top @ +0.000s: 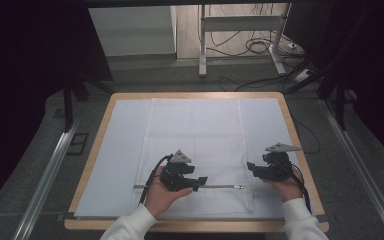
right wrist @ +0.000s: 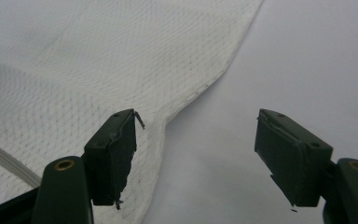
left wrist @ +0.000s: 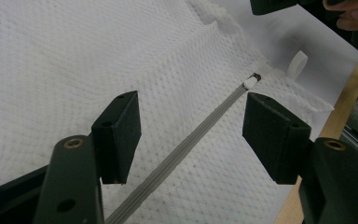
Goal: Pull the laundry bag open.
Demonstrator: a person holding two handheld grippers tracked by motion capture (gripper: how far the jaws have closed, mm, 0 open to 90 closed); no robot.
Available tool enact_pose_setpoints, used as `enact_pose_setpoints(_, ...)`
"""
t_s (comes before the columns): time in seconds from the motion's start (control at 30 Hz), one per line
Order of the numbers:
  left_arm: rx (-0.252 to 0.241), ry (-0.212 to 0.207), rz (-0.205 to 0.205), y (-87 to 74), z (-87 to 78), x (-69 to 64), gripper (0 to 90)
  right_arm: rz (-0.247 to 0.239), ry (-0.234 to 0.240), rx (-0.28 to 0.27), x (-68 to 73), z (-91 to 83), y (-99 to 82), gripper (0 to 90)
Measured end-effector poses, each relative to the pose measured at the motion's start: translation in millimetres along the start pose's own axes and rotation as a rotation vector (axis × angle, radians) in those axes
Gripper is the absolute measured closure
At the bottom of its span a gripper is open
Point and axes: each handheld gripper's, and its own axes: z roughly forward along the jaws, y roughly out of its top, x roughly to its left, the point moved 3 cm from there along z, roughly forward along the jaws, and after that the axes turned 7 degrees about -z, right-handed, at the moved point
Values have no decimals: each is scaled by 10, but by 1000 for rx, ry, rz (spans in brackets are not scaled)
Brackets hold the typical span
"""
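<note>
Zipper (left wrist: pixel 186 149) between parted left tongs (left wrist: pixel 191 135) | bag edge (right wrist: pixel 205 88) beside right tongs (right wrist: pixel 196 154)

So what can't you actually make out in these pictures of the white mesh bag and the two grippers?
- The mesh bag's contents, if any: the high view shows it lying flat, too far off to tell.
- The zipper pull: small and blurred in the left gripper view, its shape unclear.
- The zipper's left stretch: hidden under the left gripper in the high view.
- The bag's near edge: cut off by the frame's lower edge in the right gripper view, below the right gripper's open jaws.
</note>
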Motion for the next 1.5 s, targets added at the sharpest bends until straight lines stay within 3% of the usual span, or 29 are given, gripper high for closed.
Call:
enact_pose_setpoints(0.93,59,-34,38,42,296,-229,355,23,-19,2,-40,-7,-30,287)
enact_pose_setpoints(1.17,57,-56,14,72,372,-299,344,29,-15,-8,-42,-39,-29,286)
enact_pose_setpoints(1.5,88,-86,25,104,573,-438,341,30,-18,-7,-62,-49,-52,285)
